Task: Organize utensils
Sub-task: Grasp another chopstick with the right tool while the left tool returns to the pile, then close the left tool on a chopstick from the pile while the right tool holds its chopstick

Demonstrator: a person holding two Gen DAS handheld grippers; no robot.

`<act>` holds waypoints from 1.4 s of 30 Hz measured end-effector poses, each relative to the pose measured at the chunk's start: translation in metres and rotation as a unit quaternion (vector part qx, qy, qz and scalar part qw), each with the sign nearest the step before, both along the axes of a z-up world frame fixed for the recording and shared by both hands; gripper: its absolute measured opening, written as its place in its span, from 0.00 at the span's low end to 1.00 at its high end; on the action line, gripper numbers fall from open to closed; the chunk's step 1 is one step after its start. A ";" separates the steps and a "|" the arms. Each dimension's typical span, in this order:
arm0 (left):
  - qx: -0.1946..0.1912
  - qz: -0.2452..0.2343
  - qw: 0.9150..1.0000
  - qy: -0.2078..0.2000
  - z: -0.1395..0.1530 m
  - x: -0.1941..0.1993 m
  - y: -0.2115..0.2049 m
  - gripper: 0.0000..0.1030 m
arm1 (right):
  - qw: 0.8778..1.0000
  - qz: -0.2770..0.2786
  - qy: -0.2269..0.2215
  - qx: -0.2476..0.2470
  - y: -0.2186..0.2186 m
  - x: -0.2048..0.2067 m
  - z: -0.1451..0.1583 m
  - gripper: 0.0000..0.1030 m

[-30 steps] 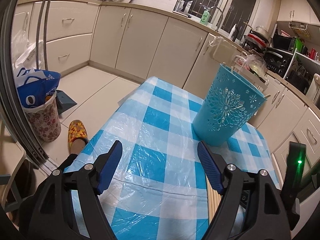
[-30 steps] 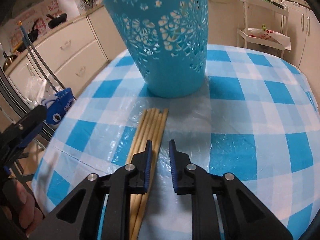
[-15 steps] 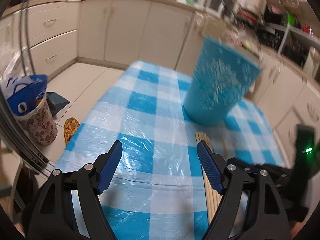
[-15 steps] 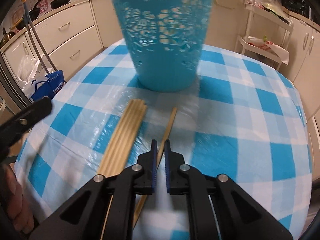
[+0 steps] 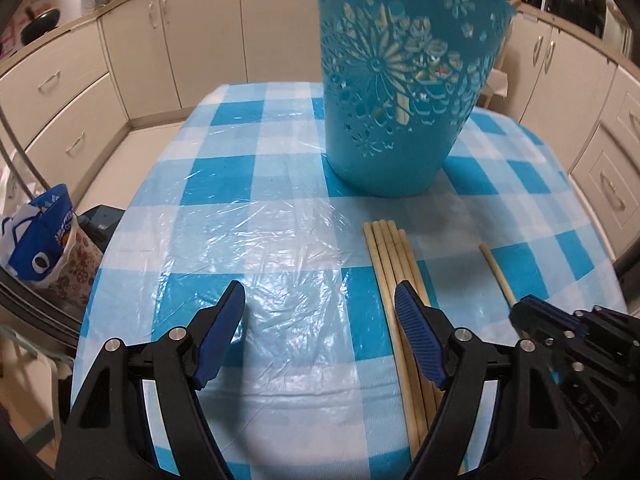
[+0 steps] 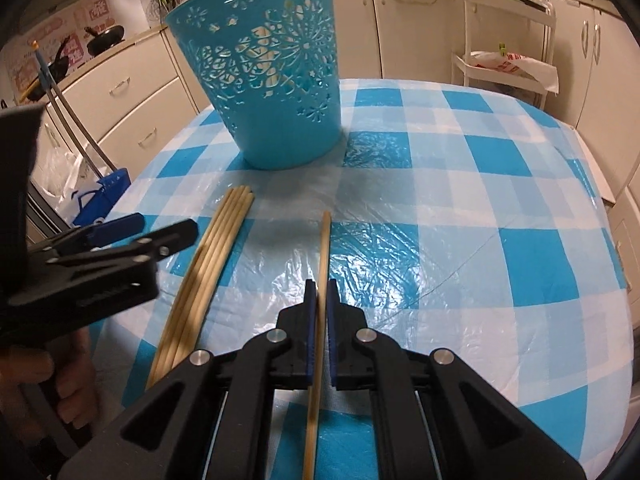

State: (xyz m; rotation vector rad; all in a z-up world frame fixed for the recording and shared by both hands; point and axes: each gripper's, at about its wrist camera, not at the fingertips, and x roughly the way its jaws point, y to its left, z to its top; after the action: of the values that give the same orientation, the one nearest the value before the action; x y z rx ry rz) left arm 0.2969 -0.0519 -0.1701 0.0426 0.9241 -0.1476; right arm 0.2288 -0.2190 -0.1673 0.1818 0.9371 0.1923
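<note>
A blue cut-out plastic basket (image 5: pixel 404 92) (image 6: pixel 276 96) stands upright on the checked tablecloth, with chopsticks showing through its holes. A bundle of several wooden chopsticks (image 5: pixel 394 264) (image 6: pixel 212 252) lies flat in front of it. My right gripper (image 6: pixel 319 290) is shut on a single chopstick (image 6: pixel 323 248) pulled away from the bundle, also seen in the left wrist view as the single chopstick (image 5: pixel 496 268). My left gripper (image 5: pixel 320 304) hangs open over the cloth, its right finger above the bundle, nothing between the pads.
The table (image 6: pixel 480 220) is covered in blue-and-white check under clear plastic. Cream kitchen cabinets (image 5: pixel 160 40) ring the room. A blue bag (image 5: pixel 36 240) sits on the floor to the left, a white trolley (image 6: pixel 508 40) at the back right.
My right gripper closed on one chopstick and drew it to the right, away from the bundle. My left gripper swung and rolled toward the basket and the bundle, staying open.
</note>
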 end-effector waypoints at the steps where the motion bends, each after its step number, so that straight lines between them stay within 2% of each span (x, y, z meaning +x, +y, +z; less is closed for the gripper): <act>1: 0.004 0.000 1.000 0.005 -0.002 0.002 -0.002 0.71 | 1.000 -0.002 0.000 0.004 -0.001 0.000 0.000 0.06; 10: 0.013 0.008 1.000 0.014 -0.004 0.005 -0.002 0.71 | 1.000 -0.005 0.001 0.020 -0.005 0.000 -0.001 0.06; 15: 0.028 -0.011 0.999 0.013 -0.005 0.006 -0.012 0.61 | 1.000 -0.004 0.004 0.009 -0.003 0.003 0.000 0.06; 16: 0.028 -0.014 0.999 0.012 -0.005 0.006 -0.013 0.57 | 1.000 -0.003 0.005 0.009 -0.002 0.005 0.000 0.07; 18: 0.026 -0.020 0.999 0.010 -0.004 0.007 -0.015 0.50 | 1.000 -0.003 0.004 0.005 0.000 0.010 0.000 0.14; 21: 0.023 -0.033 0.999 0.005 -0.003 0.006 -0.016 0.38 | 1.000 -0.001 0.008 0.001 0.001 0.015 0.000 0.14; 22: 0.021 -0.038 0.999 0.004 -0.003 0.006 -0.017 0.31 | 1.000 -0.001 0.008 0.000 0.002 0.015 0.000 0.14; 24: 0.008 -0.054 0.999 0.003 -0.002 0.006 -0.016 0.20 | 1.000 -0.003 0.009 -0.008 0.001 0.015 0.000 0.06; 26: -0.013 -0.073 0.997 0.006 -0.002 0.006 -0.014 0.09 | 1.000 -0.011 0.011 0.003 -0.004 0.015 0.000 0.06; 32: -0.023 -0.097 0.995 0.021 0.000 0.008 -0.008 0.08 | 1.000 -0.016 0.020 0.013 -0.009 0.016 0.000 0.06; 38: -0.006 -0.089 0.996 0.024 -0.001 0.011 -0.012 0.07 | 1.000 -0.008 0.014 -0.001 -0.005 0.015 0.001 0.06; 42: -0.020 -0.080 0.996 0.030 0.000 0.011 -0.008 0.06 | 1.000 -0.011 0.014 0.007 -0.008 0.014 0.002 0.06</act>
State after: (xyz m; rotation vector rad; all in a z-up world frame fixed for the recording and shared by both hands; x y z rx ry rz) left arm 0.3075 -0.0597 -0.1703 0.0754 0.9781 -0.3180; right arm 0.2424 -0.2270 -0.1653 0.2072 0.9610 0.1763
